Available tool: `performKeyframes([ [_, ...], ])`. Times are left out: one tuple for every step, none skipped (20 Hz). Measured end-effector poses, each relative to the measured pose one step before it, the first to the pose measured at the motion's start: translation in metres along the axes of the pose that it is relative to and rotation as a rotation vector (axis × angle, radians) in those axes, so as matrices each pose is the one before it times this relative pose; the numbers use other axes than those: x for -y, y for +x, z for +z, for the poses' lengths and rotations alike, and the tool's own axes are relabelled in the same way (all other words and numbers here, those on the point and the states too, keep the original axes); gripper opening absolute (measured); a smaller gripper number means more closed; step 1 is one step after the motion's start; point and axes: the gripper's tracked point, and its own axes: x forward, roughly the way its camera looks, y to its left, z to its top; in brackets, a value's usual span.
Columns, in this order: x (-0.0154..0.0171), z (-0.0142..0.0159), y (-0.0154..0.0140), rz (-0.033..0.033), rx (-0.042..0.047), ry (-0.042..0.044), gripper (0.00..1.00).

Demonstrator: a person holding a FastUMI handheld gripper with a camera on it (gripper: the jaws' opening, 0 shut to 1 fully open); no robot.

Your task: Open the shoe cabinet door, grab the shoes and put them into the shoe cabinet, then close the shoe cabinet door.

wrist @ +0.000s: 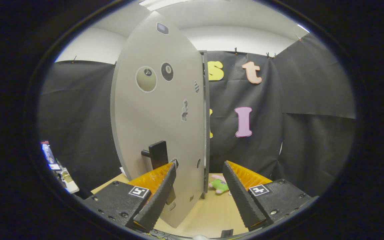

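The tongs (199, 173) have two long ridged fingers (242, 196) set on boxy mounts with visible screws, each mount carrying a small square black-and-white marker; the fingers stand apart.

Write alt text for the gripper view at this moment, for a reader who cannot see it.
The open gripper straddles the edge of a grey, sticker-dotted cabinet door, its dark handle just beyond one finger; neither finger visibly presses on anything. Past the door's edge, a small green and pink plush toy lies on the wooden tabletop.
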Motion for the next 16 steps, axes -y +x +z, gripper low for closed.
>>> performKeyframes([
  [-0.01192,-0.00107,0.00316,0.00115,0.00213,0.00093,0.94],
  [-0.01183,0.0001,0.00344,0.00042,0.00157,0.00156,0.94],
  [-0.01095,0.00014,0.00425,0.00166,0.00227,0.00037,0.94],
  [-0.00987,-0.00075,0.0058,0.00217,0.00281,0.00018,0.94],
  [-0.00894,0.00147,0.00566,0.00402,0.00323,0.00027,0.94],
  [-0.008,0.00009,0.00562,0.00392,0.00209,0.00206,0.94],
  [-0.0132,-0.00127,0.00647,0.00842,-0.00077,0.00296,0.95],
  [-0.0128,-0.00163,0.00674,0.01147,-0.00571,0.0022,0.95],
  [-0.01222,-0.00121,0.00899,0.01304,-0.00424,0.00001,0.95],
  [-0.01226,-0.00307,0.00793,0.01737,-0.00947,-0.00399,0.95],
  [-0.01479,-0.00304,0.01048,0.02554,-0.00765,-0.00584,0.97],
  [-0.01123,-0.00232,0.00717,0.01114,-0.00528,-0.00778,0.98],
  [-0.00645,0.00119,0.00574,0.0005,0.00097,-0.01225,0.98],
  [-0.00624,0.00147,0.00473,-0.00016,0.00628,-0.0044,0.98],
  [-0.00658,-0.00033,0.00514,0.00766,0.00064,0.00001,0.98],
  [-0.00676,0.00068,0.00361,0.00924,-0.00165,-0.00371,0.98],
])
